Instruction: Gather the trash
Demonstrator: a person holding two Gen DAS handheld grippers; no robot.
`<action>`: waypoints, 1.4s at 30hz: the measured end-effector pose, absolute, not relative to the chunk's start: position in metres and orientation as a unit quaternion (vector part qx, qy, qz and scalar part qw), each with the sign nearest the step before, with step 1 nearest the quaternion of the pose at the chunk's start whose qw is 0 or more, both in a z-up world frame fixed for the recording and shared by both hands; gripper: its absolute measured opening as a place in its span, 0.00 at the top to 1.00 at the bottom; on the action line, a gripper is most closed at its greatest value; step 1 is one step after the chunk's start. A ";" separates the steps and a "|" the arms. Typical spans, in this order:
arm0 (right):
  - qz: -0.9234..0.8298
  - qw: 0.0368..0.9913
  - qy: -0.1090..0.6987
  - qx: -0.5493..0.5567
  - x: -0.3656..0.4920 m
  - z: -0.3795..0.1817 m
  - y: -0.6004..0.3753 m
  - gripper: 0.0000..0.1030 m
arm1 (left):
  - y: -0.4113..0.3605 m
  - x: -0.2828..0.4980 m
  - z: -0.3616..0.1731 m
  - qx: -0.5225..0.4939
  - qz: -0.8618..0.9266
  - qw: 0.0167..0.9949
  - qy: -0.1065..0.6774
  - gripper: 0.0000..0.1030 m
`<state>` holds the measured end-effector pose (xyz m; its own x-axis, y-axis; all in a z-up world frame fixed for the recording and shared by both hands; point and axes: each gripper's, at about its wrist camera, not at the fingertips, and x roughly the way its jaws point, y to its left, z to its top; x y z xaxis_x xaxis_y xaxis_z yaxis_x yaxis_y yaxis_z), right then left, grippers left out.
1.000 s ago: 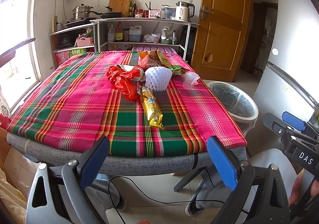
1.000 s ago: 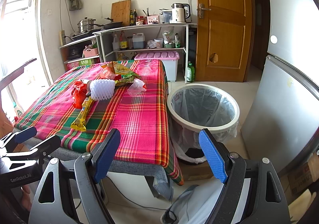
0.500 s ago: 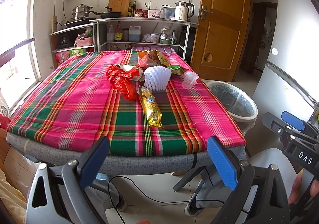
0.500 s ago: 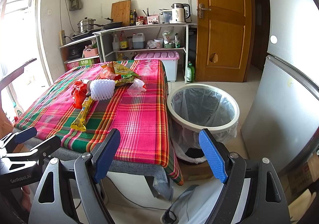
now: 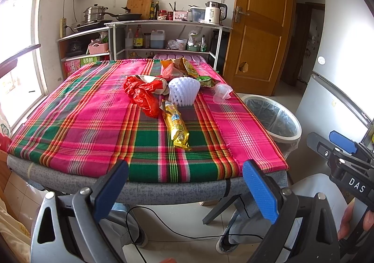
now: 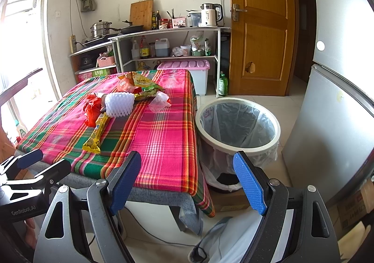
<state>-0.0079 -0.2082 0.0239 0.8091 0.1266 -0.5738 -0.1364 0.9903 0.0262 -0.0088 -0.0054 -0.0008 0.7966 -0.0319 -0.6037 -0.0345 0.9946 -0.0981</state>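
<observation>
Hovering before table [image 5: 70, 122]: both jaws apart; gold wrapper [image 5: 176, 127] untouched

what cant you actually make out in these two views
- Bottom of the trash bin: right wrist view, hidden by its grey liner; the left wrist view cuts it off behind the table edge.
- Print on the yellow snack wrapper: too small in both views.
- What lies under the red plastic bag: covered in both views.
- Right claw and left claw: both open, empty; handles cropped.
</observation>
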 end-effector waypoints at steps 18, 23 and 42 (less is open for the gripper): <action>0.095 0.947 0.307 -0.015 0.028 0.027 -0.194 0.21 | 0.011 0.044 0.004 -0.078 -0.020 0.940 0.331 0.10; 0.107 0.945 0.309 -0.013 0.055 0.030 -0.183 0.21 | 0.019 0.080 -0.002 -0.093 -0.019 0.928 0.361 0.20; 0.114 0.905 0.408 0.051 0.203 -0.006 -0.155 0.24 | 0.029 0.128 -0.041 -0.127 -0.042 0.899 0.418 0.79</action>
<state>0.2032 -0.1546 -0.0065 0.6417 0.2476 -0.7259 -0.1644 0.9689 0.1851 0.1278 0.0287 -0.0412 0.6476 -0.1818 -0.7400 -0.0311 0.9640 -0.2640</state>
